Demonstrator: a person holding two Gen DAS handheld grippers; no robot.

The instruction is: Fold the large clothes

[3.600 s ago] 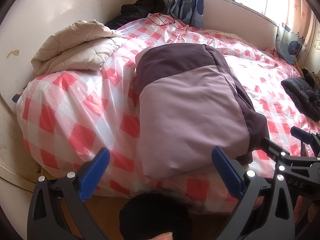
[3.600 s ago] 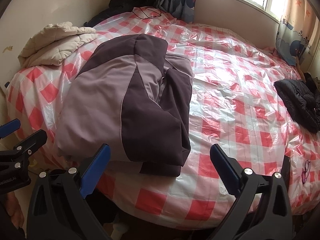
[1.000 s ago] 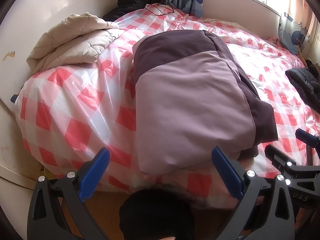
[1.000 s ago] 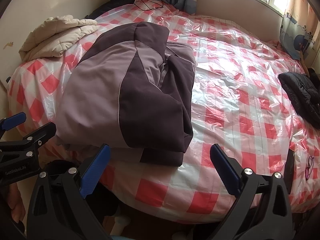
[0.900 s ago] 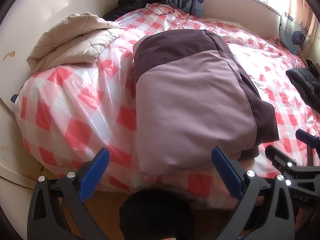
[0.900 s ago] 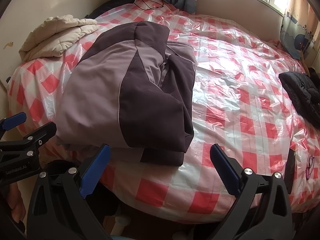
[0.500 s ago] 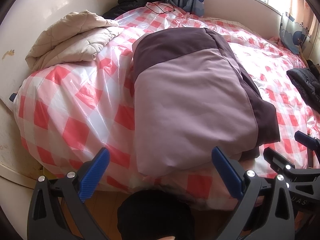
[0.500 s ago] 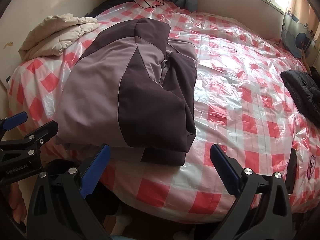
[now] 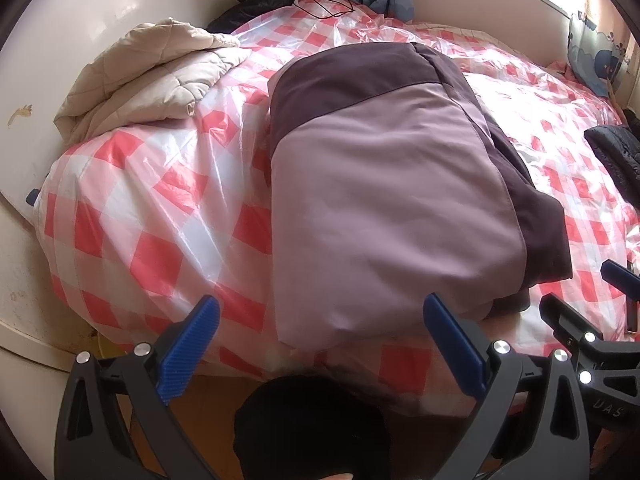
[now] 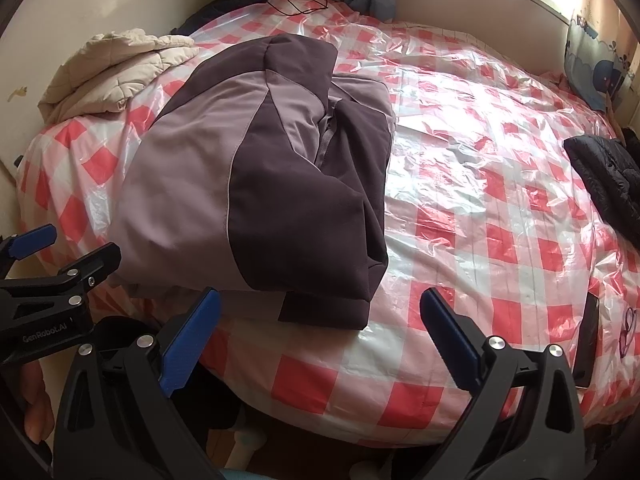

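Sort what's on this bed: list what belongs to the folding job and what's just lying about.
Job:
- purple jacket
- left hand-held gripper, open
- right hand-held gripper, open

Lying about:
- beige quilted coat
- black puffer jacket
- phone
- black cord

Left gripper (image 9: 320, 344): jaws spread wide, nothing between the blue pads (image 9: 188, 350). Right gripper (image 10: 320, 340): jaws equally wide, nothing gripped. The two are held side by side, close together. Bare fingers (image 10: 34, 404) show beneath the left gripper's body.
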